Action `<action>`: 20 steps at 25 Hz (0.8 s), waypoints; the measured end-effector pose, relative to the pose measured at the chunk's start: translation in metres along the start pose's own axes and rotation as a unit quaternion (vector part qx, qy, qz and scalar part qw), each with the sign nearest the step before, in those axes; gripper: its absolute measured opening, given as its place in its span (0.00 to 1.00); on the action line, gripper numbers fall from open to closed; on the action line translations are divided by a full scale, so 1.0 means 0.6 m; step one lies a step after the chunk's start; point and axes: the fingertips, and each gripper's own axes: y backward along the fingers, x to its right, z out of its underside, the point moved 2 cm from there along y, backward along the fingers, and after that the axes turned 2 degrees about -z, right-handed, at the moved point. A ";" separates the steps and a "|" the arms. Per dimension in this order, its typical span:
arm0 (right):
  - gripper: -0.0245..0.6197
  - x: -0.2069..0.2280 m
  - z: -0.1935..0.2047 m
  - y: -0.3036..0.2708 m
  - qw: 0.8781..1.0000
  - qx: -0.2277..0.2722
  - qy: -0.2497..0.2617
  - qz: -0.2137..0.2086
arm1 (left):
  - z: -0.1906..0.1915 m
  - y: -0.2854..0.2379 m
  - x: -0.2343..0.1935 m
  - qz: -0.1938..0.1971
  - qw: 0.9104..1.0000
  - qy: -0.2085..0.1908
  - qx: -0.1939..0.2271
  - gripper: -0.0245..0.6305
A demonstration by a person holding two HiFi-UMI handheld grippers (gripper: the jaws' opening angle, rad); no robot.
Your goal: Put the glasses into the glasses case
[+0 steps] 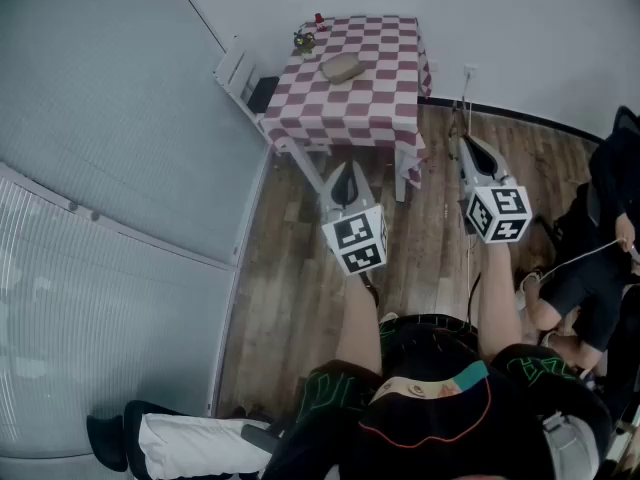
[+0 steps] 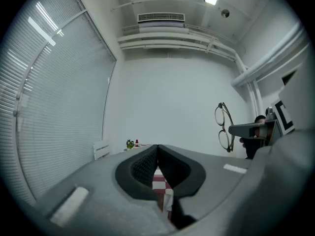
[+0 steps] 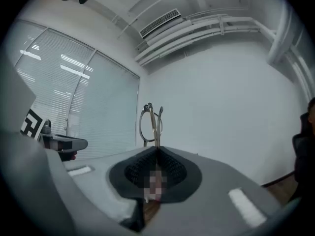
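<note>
A pair of thin, dark-rimmed glasses with round lenses stood upright in the right gripper. Its jaws were pinched on the frame, and the lenses rose above the jaw tips. In the left gripper view the same glasses showed side-on, one lens above the other. They were held in the air at the tip of the right gripper and well apart from the bench. In the head view they were too thin to pick out against the floor.

The left gripper carried nothing, and its jaws were pressed together. In the head view the left gripper and the right gripper pointed forward side by side over a brown wooden plank floor.

Ahead of them, a tan oval glasses case lay on a bench covered with a red and white checked cloth. Whether the case was open could not be told. A small green thing and a small red thing sat at the bench's far left corner, too small to identify. A white slatted chair stood against the bench's left side.

Pale window blinds filled the left of the view. A seated person in dark clothes was cut off by the right edge. A white trouser leg with a black shoe was cut off at the lower left.
</note>
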 end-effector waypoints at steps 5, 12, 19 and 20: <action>0.06 -0.026 -0.009 -0.015 0.998 -0.016 0.068 0.009 | -0.001 -0.017 -0.018 0.005 1.000 0.010 -0.006 0.05; 0.06 -0.004 -0.003 -0.017 0.997 -0.026 0.070 0.032 | 0.016 -0.054 -0.006 0.037 0.999 0.018 -0.011 0.05; 0.06 -0.003 -0.001 -0.034 0.997 -0.031 0.063 0.039 | -0.007 -0.068 0.007 0.058 0.998 -0.011 0.008 0.05; 0.06 -0.007 0.000 -0.038 0.997 -0.032 0.063 0.037 | -0.007 -0.068 0.005 0.060 0.998 -0.005 0.010 0.05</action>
